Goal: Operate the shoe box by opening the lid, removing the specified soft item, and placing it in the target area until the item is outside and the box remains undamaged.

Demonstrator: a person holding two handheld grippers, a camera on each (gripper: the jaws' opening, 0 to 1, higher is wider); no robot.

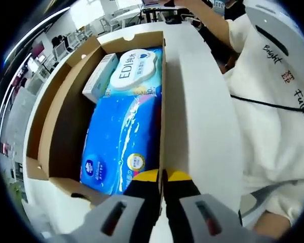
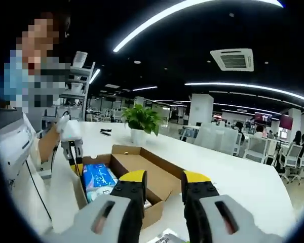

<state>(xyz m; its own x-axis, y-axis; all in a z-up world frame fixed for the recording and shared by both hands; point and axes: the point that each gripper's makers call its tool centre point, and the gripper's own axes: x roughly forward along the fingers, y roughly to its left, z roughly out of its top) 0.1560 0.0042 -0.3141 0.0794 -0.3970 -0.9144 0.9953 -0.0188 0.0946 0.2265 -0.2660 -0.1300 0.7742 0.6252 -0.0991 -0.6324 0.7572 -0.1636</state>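
Shoe box (image 1: 66,126): open on white bench (image 2: 253,182). Contents: blue soft pack (image 1: 121,142), wipes pack (image 1: 134,71), small carton (image 1: 99,76). Left tongs (image 1: 162,177): clenched on raised lid (image 1: 192,101). Right tongs (image 2: 163,178): released, above the box. Nearby: potted plant (image 2: 141,121); person's white sleeve (image 1: 273,116) beside lid.
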